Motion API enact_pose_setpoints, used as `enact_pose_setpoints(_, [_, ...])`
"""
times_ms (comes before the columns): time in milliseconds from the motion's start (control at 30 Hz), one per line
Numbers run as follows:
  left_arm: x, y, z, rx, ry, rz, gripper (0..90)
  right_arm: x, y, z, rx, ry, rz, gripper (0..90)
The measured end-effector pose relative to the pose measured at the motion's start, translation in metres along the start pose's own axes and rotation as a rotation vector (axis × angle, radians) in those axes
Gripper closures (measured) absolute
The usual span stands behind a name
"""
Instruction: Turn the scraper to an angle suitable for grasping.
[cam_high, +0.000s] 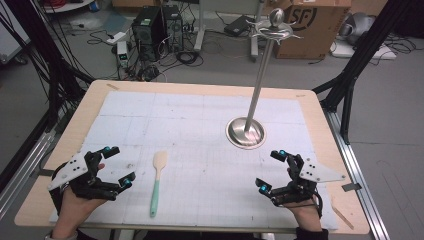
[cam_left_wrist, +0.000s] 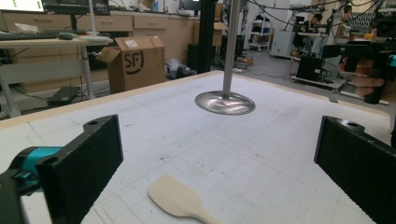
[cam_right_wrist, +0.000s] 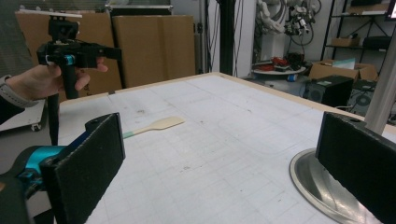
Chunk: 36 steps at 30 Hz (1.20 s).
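A spatula (cam_high: 157, 181) with a pale wooden blade and a mint-green handle lies flat on the white mat, blade pointing away from me; its blade (cam_left_wrist: 180, 196) shows low in the left gripper view and the spatula (cam_right_wrist: 156, 126) lies far off in the right gripper view. A metal stand (cam_high: 246, 131) with a round base and tall pole rises at centre right. My left gripper (cam_high: 115, 166) hovers open just left of the spatula, nothing between its jaws. My right gripper (cam_high: 272, 171) stands open below the stand's base, jaws empty.
The white gridded mat (cam_high: 200, 120) covers a wooden table (cam_high: 65, 145). The stand's top carries hooks (cam_high: 274, 31). Beyond the far edge are computer towers (cam_high: 150, 27), cables and a cardboard box (cam_high: 310, 25). Black frame posts flank the table.
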<state>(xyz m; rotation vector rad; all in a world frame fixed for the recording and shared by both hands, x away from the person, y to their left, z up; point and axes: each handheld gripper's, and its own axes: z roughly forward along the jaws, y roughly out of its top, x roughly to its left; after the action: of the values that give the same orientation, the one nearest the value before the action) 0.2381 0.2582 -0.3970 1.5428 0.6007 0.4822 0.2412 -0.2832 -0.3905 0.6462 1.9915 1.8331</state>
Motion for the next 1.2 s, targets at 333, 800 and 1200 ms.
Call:
enact_pose_setpoints(333, [-0.001, 0.0, 0.001, -0.01, -0.008, -0.004, 1.7, 0.0, -0.001, 0.0, 0.008, 0.0, 0.003, 0.2])
enact_pose_setpoints(800, [-0.006, -0.004, 0.008, 0.046, 0.033, 0.015, 52.8, 0.001, -0.002, 0.0, 0.01, 0.004, 0.006, 0.2])
enact_pose_setpoints(1200, [-0.01, -0.014, 0.019, 0.226, 0.048, 0.004, 89.4, 0.002, -0.003, 0.0, 0.018, 0.006, 0.007, 0.2])
